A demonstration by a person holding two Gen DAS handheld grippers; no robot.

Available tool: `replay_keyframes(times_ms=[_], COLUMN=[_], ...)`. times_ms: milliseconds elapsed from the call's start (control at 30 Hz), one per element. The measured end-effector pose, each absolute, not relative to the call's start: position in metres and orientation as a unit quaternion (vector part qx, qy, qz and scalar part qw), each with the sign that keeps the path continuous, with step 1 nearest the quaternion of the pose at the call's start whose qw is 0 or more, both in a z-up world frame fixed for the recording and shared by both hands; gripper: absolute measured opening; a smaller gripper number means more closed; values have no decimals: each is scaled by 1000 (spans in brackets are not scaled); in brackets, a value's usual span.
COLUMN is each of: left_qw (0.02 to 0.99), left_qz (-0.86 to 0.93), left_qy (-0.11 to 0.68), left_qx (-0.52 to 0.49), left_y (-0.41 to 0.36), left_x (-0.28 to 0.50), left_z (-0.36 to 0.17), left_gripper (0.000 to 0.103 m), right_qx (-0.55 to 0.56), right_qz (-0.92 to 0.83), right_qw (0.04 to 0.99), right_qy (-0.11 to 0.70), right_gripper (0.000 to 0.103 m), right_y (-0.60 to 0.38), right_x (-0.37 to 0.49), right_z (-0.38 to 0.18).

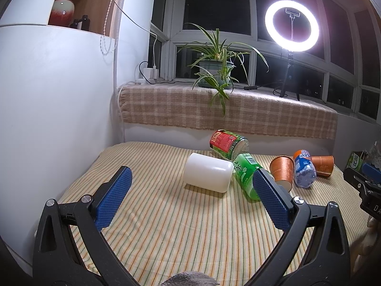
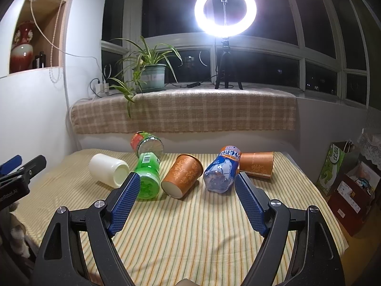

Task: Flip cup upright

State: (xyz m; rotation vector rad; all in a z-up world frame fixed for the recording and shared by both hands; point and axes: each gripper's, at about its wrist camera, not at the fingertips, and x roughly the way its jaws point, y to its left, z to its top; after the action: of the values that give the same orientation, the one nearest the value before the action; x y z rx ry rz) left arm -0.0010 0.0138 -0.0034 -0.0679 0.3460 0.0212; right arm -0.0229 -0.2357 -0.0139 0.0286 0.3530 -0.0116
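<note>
A white cup point(image 1: 208, 175) lies on its side on the striped cloth; it also shows in the right wrist view point(image 2: 108, 169). Two orange paper cups lie on their sides: a near one point(image 2: 182, 175) point(image 1: 282, 170) and a far one point(image 2: 257, 165) point(image 1: 322, 165). My left gripper point(image 1: 190, 181) is open and empty, just short of the white cup. My right gripper point(image 2: 187, 181) is open and empty, close in front of the near orange cup.
A green bottle point(image 2: 147, 178), a red-labelled bottle point(image 2: 146, 144) and a blue Arctic Ocean bottle point(image 2: 221, 172) lie among the cups. The striped table point(image 2: 190, 226) ends at a wall on the left and a checked windowsill point(image 2: 185, 109) behind. Boxes point(image 2: 350, 190) stand at the right.
</note>
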Motion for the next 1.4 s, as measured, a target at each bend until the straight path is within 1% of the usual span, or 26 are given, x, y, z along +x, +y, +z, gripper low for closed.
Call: replay_keyframes(times_ms=[933, 1400], left_qw=[983, 977], left_qz=[19, 34], left_qy=[183, 211], left_qx=[-28, -23], left_y=[19, 35], left_x=[4, 13], left_z=[-5, -7], left_gripper=[103, 103], right_qx=[7, -19], right_qz=[23, 101], right_qw=[982, 970], right_qy=[185, 220], right_gripper=[81, 81], right_y=[-228, -206], right_x=[-9, 34], right_z=[-9, 0])
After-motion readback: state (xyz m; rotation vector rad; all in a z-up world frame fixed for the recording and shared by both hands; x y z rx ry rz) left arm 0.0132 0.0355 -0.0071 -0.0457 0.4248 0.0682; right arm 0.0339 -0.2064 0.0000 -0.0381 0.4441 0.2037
